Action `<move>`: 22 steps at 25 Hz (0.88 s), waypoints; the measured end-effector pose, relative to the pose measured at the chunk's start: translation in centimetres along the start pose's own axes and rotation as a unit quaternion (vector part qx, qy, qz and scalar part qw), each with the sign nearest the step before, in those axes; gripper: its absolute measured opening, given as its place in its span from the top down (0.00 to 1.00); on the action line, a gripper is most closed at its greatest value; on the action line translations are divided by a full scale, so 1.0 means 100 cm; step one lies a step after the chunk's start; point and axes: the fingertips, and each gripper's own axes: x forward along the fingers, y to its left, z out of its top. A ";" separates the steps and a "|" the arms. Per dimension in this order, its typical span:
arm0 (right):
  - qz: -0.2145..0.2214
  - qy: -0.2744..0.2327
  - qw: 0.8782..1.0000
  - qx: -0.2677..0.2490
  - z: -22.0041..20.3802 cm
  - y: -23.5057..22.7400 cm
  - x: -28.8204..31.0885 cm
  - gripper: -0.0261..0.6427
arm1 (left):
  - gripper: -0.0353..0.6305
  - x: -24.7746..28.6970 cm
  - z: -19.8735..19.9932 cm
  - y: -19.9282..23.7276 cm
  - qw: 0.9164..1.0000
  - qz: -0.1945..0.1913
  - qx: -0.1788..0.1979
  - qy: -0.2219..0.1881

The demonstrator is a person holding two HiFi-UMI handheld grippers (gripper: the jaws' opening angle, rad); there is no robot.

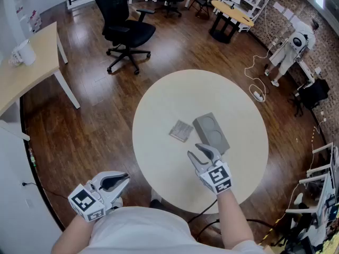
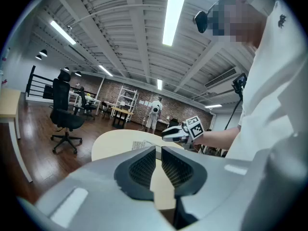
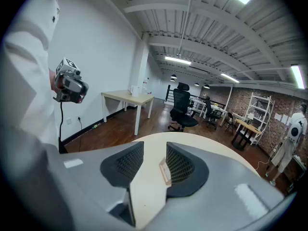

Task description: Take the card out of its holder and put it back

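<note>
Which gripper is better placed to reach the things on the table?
Right: the right gripper hangs over the table beside the grey block, jaws apart; the left gripper is off the table.

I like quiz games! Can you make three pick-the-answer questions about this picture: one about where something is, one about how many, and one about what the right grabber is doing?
1. Where is the card?
A) on the round table, beside the holder
B) on the floor
C) inside the holder

2. How many things lie on the table?
A) five
B) two
C) none

3. The right gripper has its jaws:
A) shut on the card
B) shut on the holder
C) apart, gripping nothing

Answers: 1 A, the card lies flat just left of the holder. 2 B, only card and holder are there. 3 C, a gap shows between its pads.
</note>
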 end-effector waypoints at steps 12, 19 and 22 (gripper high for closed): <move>0.058 0.032 0.998 -0.003 -0.068 -0.111 0.096 0.74 | 0.88 0.051 0.008 -0.003 0.996 0.076 -0.035 0.020; 0.109 0.045 0.993 0.014 -0.093 -0.111 0.130 0.75 | 0.88 0.051 0.003 -0.005 0.991 0.117 -0.053 0.032; 0.125 0.047 0.991 0.018 -0.096 -0.107 0.134 0.82 | 0.88 0.047 0.000 -0.006 0.989 0.130 -0.059 0.037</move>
